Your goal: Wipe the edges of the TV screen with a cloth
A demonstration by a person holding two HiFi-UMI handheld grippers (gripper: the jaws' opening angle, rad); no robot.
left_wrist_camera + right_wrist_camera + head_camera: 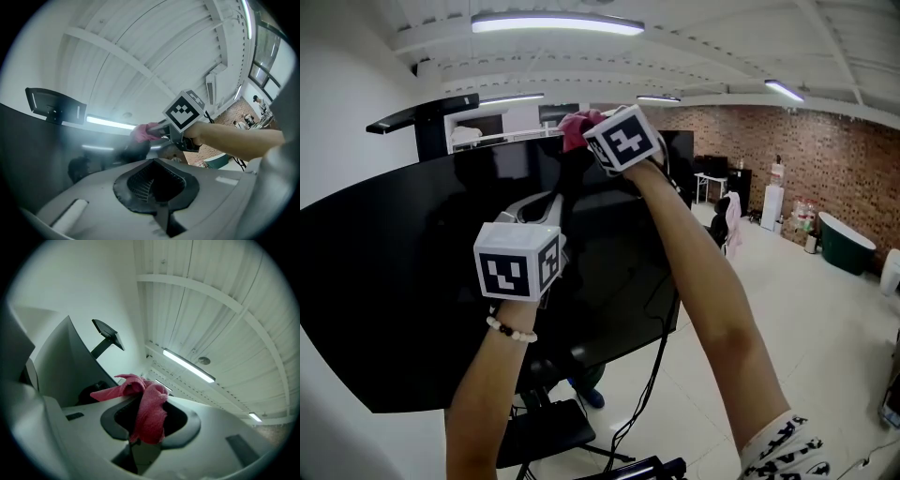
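A big black TV screen [412, 281] stands on a floor stand and fills the left of the head view. At its top edge my right gripper [589, 131] is shut on a pink cloth [572, 131], which touches that edge. In the right gripper view the cloth [150, 411] hangs bunched from the shut jaws of that gripper [149, 427], with the TV [61, 366] to the left. My left gripper [539, 208] is lower, close in front of the screen. Seen in its own view, the left gripper [156, 183] is shut with nothing in it, and the cloth [143, 132] shows ahead.
A black bar device [422, 111] on a post rises above the TV's top left. The stand's base and hanging cables [652, 375] are below the screen. To the right are a white floor, a brick wall, a chair [729, 220] and a dark green tub [844, 244].
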